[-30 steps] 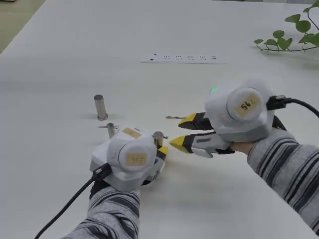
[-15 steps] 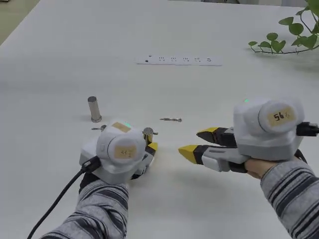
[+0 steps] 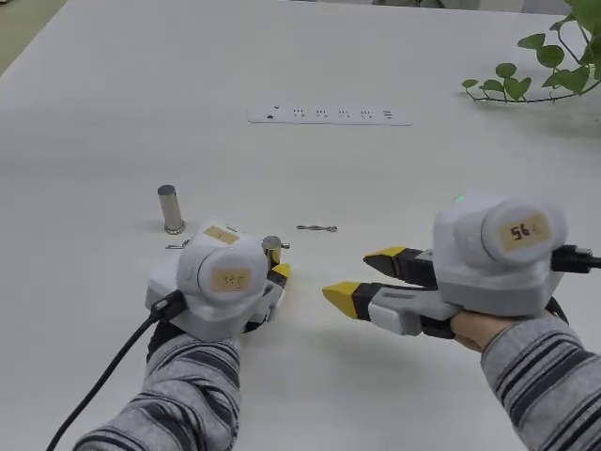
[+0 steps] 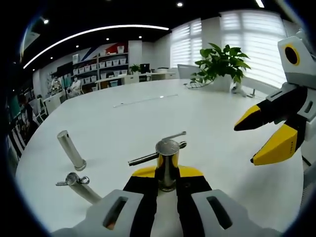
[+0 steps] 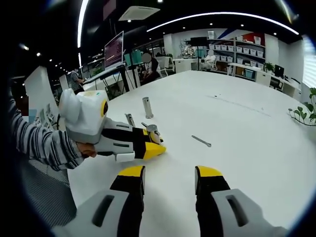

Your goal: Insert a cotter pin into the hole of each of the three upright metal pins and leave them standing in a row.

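Right gripper (image 3: 349, 273) farther back, jaws apart, empty, label "56…"; left gripper (image 4: 167, 174), jaws tight on metal pin (image 4: 168, 150).

Head cam above; low gripper cams share pin (image 4: 167, 165).

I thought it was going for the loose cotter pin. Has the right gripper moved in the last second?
Yes. The right gripper has drawn back toward the person, away from the loose cotter pin, which its upper tip had nearly touched.

Left gripper (image 4: 168, 174) grips upright metal pin (image 4: 167, 157) carrying cotter pin (image 4: 144, 158).
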Motion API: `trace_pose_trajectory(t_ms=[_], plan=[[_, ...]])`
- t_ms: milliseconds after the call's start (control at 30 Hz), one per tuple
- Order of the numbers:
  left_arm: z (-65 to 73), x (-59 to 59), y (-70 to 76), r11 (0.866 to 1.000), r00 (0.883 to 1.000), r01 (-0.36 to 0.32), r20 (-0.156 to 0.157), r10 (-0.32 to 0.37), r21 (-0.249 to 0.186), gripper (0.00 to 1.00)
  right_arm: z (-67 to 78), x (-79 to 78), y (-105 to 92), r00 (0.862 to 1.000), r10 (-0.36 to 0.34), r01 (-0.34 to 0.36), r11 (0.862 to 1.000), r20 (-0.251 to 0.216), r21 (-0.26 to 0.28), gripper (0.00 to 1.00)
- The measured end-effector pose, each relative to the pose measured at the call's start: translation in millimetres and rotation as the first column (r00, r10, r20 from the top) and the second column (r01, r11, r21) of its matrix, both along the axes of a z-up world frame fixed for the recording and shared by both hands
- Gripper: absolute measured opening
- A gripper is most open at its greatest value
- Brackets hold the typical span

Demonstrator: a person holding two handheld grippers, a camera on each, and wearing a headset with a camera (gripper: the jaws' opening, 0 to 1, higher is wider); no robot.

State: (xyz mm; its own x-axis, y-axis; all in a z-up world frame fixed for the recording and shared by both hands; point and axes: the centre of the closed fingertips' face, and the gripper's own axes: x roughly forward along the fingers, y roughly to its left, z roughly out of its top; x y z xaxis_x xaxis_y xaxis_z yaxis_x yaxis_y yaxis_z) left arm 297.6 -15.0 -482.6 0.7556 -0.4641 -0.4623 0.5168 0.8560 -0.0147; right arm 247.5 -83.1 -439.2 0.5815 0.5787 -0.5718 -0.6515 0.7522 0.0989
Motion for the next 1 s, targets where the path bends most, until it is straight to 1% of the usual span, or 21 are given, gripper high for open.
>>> trace_pose_trajectory(t_ms=[133,200,267,367,433,467,500,567,600,733,800,867,900,1000], plan=[[-0.3,0.4,0.2,1.000,1.000,-0.015,-0.005,0.015,-0.004,0.10,-0.2,0.4,-1.3,1.000,-0.010,0.010,1.000,-0.002,0.003,0.37],[-0.3,0.5,0.3,1.000,1.000,-0.017,-0.004,0.017,-0.001,0.10,-1.4,-0.5,-1.9,1.000,-0.014,0.014,1.000,-0.010,0.005,0.37],[-0.4,0.6,0.4,1.000,1.000,-0.023,-0.012,0.023,-0.001,0.10,-3.1,-2.5,-1.4,1.000,-0.013,0.013,1.000,-0.016,0.002,0.37],[-1.6,0.4,0.5,1.000,1.000,-0.021,-0.015,0.021,0.013,0.10,-4.9,-5.6,-0.3,1.000,-0.010,0.010,1.000,-0.018,0.000,0.38],[-2.9,-0.5,0.8,1.000,0.999,-0.025,-0.029,0.025,0.009,0.10,-6.7,-7.0,-0.1,1.000,-0.013,0.013,1.000,-0.024,-0.003,0.39],[-4.6,-1.7,1.6,0.999,0.999,-0.031,-0.044,0.031,0.008,0.10,-7.2,-7.8,0.4,1.000,-0.013,0.012,1.000,-0.023,-0.005,0.39],[-5.3,-2.4,2.1,0.999,0.998,-0.033,-0.049,0.034,0.011,0.10,-7.0,-8.2,0.9,1.000,-0.010,0.010,1.000,-0.019,-0.005,0.39],[-5.9,-5.5,3.0,0.999,0.998,-0.034,-0.047,0.035,0.027,0.10,-6.6,-8.9,1.1,1.000,-0.010,0.009,1.000,-0.016,-0.008,0.40],[-5.4,-6.7,3.2,0.999,0.998,-0.036,-0.045,0.037,0.029,0.10,-6.3,-9.0,1.1,1.000,-0.011,0.011,1.000,-0.016,-0.007,0.40],[-3.9,-11.8,3.1,0.999,0.998,-0.032,-0.054,0.034,0.024,0.14,0.2,-8.1,1.6,1.000,-0.015,0.015,1.000,-0.002,0.008,0.41],[-1.7,-15.5,2.4,1.000,0.998,-0.026,-0.053,0.026,0.015,0.17,6.9,-6.2,4.0,1.000,-0.018,0.018,0.999,0.003,0.041,0.40],[0.1,-18.9,2.0,1.000,0.998,-0.018,-0.057,0.018,0.005,0.20,11.7,-4.5,4.8,1.000,-0.021,0.021,0.998,0.003,0.056,0.41],[1.9,-21.5,1.2,1.000,0.998,-0.010,-0.057,0.009,-0.004,0.22,15.1,-3.6,6.2,1.000,-0.017,0.017,0.998,0.003,0.065,0.41],[5.1,-27.4,2.5,1.000,0.998,-0.005,-0.061,0.005,-0.011,0.29,24.4,-2.4,12.3,1.000,0.004,-0.005,0.995,0.008,0.095,0.40]])
